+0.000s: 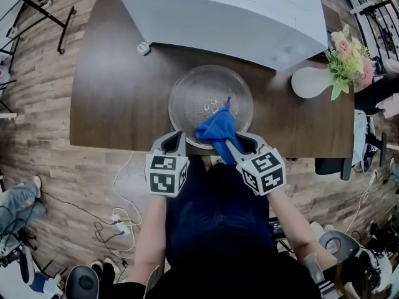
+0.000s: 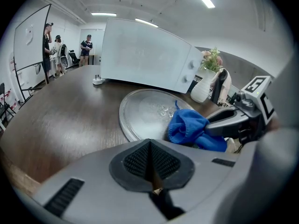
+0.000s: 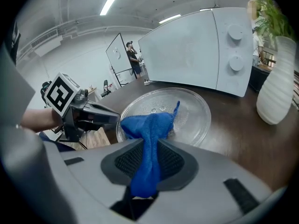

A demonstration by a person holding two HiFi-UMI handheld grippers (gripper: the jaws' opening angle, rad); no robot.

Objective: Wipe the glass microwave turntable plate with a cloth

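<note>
— Looking down from the head view, what step is this?

— Wiping, I'd say, only just begun. The right tongs (image 1: 240,143) are clamped on the blue cloth (image 1: 216,129), which bunches ahead of their tips on the near part of the glass plate (image 1: 193,92). The left tongs (image 1: 173,141) sit just to the left of them, at the plate's near rim. I can't tell whether they touch it.

— And through the left gripper view?

— Their jaws are pressed together with nothing between them. The plate (image 2: 140,111) lies just ahead on the dark table (image 2: 60,120). The cloth is ahead and to the right, with the microwave (image 2: 145,55) further ahead.

— The right gripper view?

— The cloth (image 3: 147,125) runs straight up through the closed jaws, a tail hanging out behind and the wad resting on the plate's near side. The far half of the glass ahead of them looks untouched, with some droplets or specks near the middle.

— So what next?

— Probably pushing the wad forward and sweeping round the dish. The plate lies loose on the table, so the left tongs may need to steady its rim to stop it sliding.
</note>
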